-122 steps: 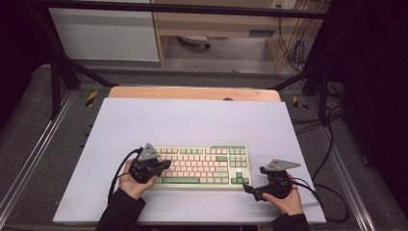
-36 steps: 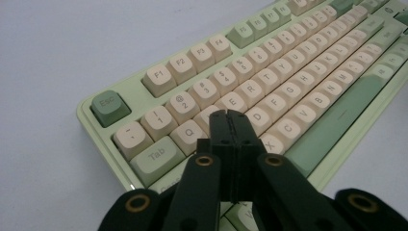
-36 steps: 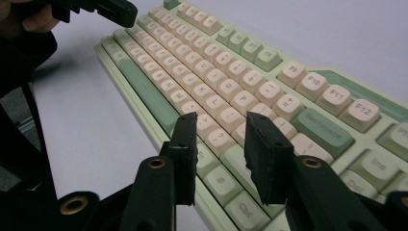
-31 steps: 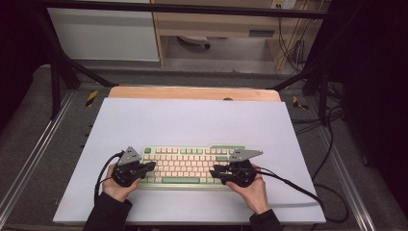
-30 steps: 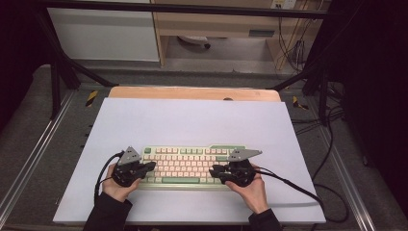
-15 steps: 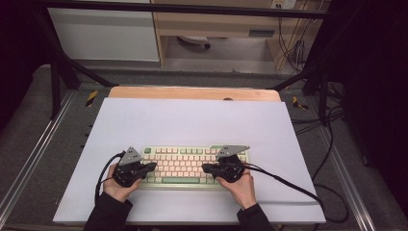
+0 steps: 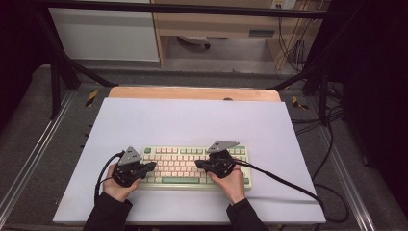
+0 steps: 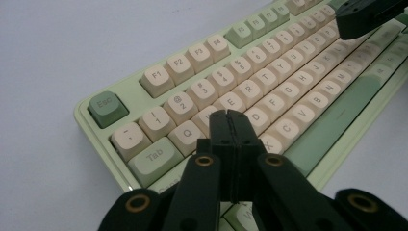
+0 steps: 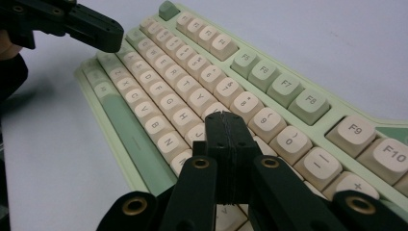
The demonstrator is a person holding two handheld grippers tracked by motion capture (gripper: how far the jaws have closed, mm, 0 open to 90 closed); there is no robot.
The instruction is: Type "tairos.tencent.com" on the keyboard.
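Pressed together, empty, jaws of both the left gripper (image 8: 230,126) and right gripper (image 9: 226,126), poised like blunt fingertips over the letter rows of the green-and-cream keyboard (image 7: 192,166), flat near the worktop's (image 7: 192,120) front edge, probably for pressing keys.

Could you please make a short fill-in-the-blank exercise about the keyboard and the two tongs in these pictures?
1. Both tongs are over the keyboard with their jaws ____.
2. The Esc key has the colour ____.
3. The left tongs point at the letter keys just below the key marked ____ in the row under the numbers.
4. The keyboard lies on a ____ table.

Missing words: shut; green; W; white
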